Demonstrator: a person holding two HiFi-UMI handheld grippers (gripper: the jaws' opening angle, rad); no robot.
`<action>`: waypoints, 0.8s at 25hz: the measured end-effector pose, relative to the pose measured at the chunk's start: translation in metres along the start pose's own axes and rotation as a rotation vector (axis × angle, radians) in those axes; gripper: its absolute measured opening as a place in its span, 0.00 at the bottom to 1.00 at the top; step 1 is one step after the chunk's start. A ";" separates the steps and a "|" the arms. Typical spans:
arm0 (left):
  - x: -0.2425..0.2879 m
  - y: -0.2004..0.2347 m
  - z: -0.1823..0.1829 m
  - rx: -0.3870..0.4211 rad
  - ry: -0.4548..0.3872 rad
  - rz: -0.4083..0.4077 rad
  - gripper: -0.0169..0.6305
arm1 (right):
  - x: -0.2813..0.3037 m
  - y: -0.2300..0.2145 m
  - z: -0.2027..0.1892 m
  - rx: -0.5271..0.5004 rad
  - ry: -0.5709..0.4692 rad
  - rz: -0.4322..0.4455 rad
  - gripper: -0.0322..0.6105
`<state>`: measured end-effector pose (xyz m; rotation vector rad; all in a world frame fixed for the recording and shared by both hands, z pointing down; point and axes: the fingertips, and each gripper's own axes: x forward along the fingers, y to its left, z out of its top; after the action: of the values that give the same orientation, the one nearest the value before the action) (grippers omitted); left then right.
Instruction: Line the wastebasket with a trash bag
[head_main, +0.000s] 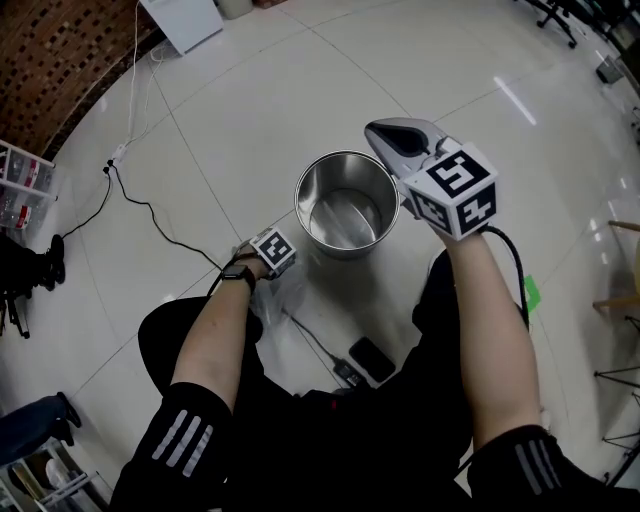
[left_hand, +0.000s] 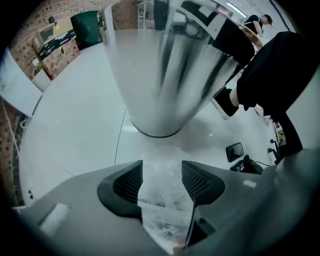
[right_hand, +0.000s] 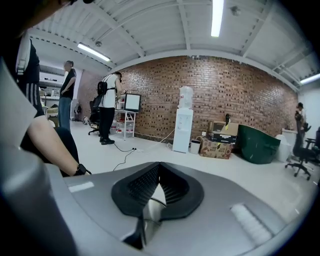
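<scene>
A shiny steel wastebasket (head_main: 345, 205) stands upright and bare inside on the white tiled floor; in the left gripper view the wastebasket (left_hand: 165, 65) rises just ahead. My left gripper (head_main: 275, 262) points steeply down at the floor beside the basket's near left side. Its jaws stand apart around a crumpled clear trash bag (left_hand: 162, 200) that fills the gap between the ribbed pads (left_hand: 131, 182). In the head view the bag (head_main: 272, 298) shows faintly on the floor under that hand. My right gripper (head_main: 372, 128) is held above the basket's right rim, shut with nothing in it (right_hand: 159, 167).
A black phone (head_main: 372, 358) and a cable lie on the floor by my legs. A power cord (head_main: 150, 210) runs off to the left. A green mark (head_main: 531, 292) is on the floor at right. The right gripper view shows a brick wall, a water dispenser (right_hand: 183, 122) and standing people.
</scene>
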<state>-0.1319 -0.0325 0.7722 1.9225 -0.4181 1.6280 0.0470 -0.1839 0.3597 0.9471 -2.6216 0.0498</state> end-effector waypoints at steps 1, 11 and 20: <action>0.006 0.001 -0.002 -0.018 0.002 -0.003 0.40 | 0.000 0.001 0.000 -0.001 -0.002 0.000 0.06; 0.018 0.017 -0.008 -0.055 -0.026 0.043 0.02 | 0.003 0.001 0.003 -0.007 -0.013 0.005 0.06; -0.113 0.087 0.053 -0.041 -0.332 0.351 0.02 | -0.004 -0.005 0.000 0.007 -0.014 -0.017 0.06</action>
<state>-0.1641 -0.1469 0.6778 2.1859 -0.9614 1.4849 0.0533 -0.1856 0.3581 0.9750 -2.6275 0.0489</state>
